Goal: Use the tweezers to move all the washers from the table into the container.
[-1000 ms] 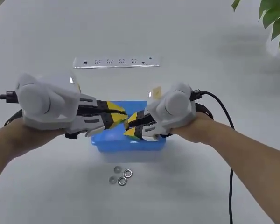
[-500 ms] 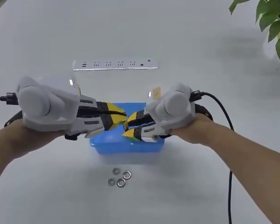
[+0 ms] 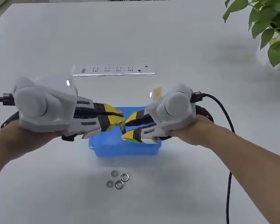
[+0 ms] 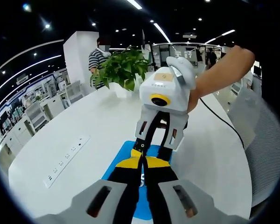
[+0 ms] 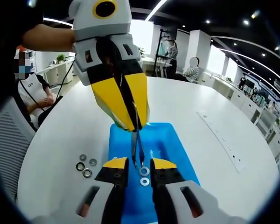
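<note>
White table [image 3: 200,56] in an open-plan office: strip lights overhead, desks, seated people. Power strip [image 3: 113,70] lies beyond the blue container [image 3: 126,145], plant [image 3: 261,23] at the far right. Both grippers hang over the container and hide most of it in the head view. The left gripper [image 5: 133,123] is clamped on the tweezers [image 5: 136,142]. The right gripper [image 5: 139,164] has its jaws slightly apart either side of the legs. Tweezer legs are nearly together, tips just above 2 washers [image 5: 144,171] in the container; can't tell if they grip one. 4 more washers sit on the table beside the container.

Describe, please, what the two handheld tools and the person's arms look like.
Both the left tool and the right tool have rounded white housings and black jaws with yellow tips. A black cable trails from the back of each. The person's forearms are bare.
</note>
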`<state>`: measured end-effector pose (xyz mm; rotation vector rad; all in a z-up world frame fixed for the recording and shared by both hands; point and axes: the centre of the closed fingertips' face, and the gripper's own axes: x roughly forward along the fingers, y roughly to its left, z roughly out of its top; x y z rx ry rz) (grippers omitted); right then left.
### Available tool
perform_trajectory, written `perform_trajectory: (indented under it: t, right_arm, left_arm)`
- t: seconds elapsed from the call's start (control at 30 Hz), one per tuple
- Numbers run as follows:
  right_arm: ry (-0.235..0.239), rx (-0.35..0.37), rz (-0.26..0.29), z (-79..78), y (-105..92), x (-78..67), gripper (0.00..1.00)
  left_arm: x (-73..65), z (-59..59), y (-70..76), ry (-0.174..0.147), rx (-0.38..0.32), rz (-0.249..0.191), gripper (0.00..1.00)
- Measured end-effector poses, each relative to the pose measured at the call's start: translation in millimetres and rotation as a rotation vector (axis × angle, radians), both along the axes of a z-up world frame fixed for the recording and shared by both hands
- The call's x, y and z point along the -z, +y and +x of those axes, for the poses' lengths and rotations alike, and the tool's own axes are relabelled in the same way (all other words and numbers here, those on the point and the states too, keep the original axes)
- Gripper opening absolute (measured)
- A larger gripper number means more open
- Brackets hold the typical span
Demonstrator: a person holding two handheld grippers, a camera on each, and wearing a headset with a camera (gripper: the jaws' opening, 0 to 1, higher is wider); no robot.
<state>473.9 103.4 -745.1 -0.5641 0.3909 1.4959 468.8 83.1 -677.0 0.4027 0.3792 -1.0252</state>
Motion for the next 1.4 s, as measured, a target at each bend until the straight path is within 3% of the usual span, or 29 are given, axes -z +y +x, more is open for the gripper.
perform_trajectory:
  t: [0.93, 1.4]
  right_arm:
    - [-0.002, 0.146, 0.011, -24.8, -49.9, -28.3, 0.37]
    - [0.003, 0.227, 0.023, -41.5, -75.1, -29.7, 0.53]
  left_arm:
    - [-37.1, -30.8, 1.2, -0.013, 0.006, -0.008, 0.05]
    - [-43.0, -58.3, -4.7, -0.004, 0.044, -0.006, 0.05]
